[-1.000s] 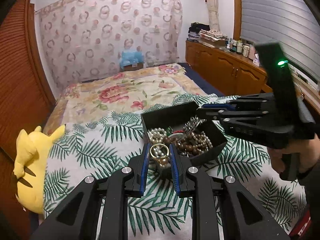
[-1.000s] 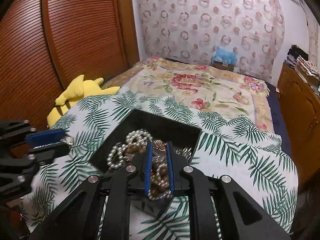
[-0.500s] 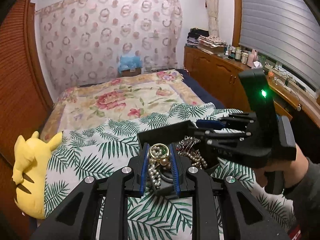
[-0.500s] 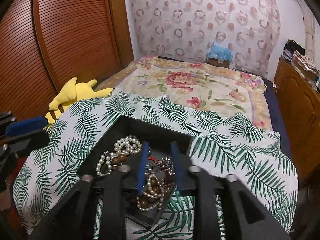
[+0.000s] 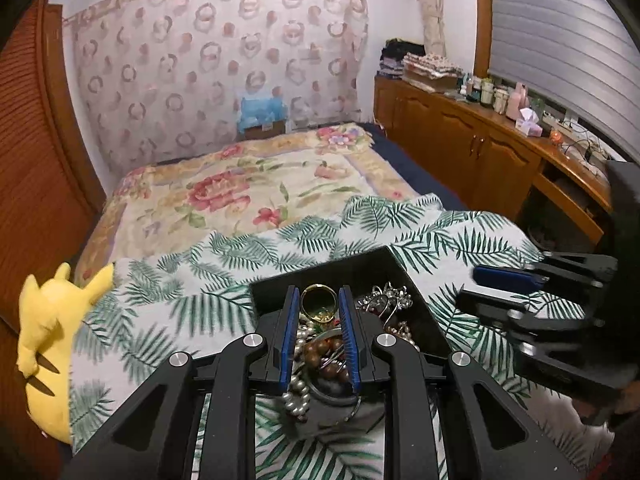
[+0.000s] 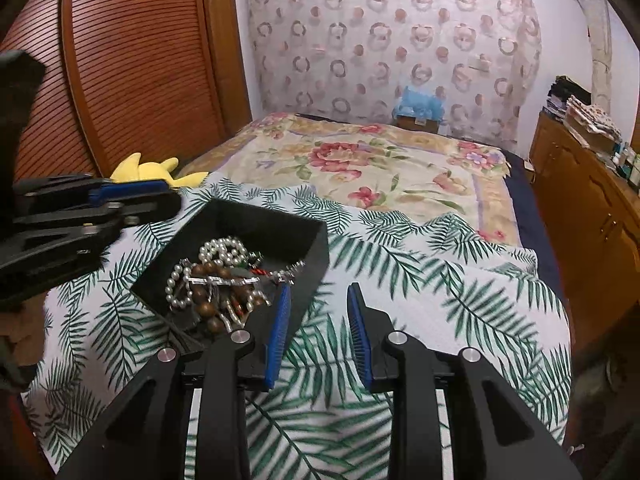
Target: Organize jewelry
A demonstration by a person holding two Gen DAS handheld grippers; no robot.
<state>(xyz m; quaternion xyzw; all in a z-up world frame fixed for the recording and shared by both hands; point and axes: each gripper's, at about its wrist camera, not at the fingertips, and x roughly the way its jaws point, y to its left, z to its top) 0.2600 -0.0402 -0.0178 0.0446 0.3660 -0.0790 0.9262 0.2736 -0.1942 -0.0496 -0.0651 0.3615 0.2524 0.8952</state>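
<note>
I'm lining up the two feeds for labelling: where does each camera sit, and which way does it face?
Left wrist: on the left tongs, looking along them over the black jewelry box toward the far curtain; they pinch a gold ring, with the right tongs at right.
Right wrist: on the right tongs, open over the palm-leaf cloth beside the box.
Shared: box, pearl beads, cloth, yellow plush.

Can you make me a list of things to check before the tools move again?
1. Left tool shut on the gold ring: ok.
2. Ring lifted clear of the black box: cannot tell.
3. Right tool open and empty: ok.
4. Right tool outside the box, over the leaf cloth: ok.
5. Pearl necklace lying inside the box: ok.
6. Beads snagged on the left tool: cannot tell.
</note>
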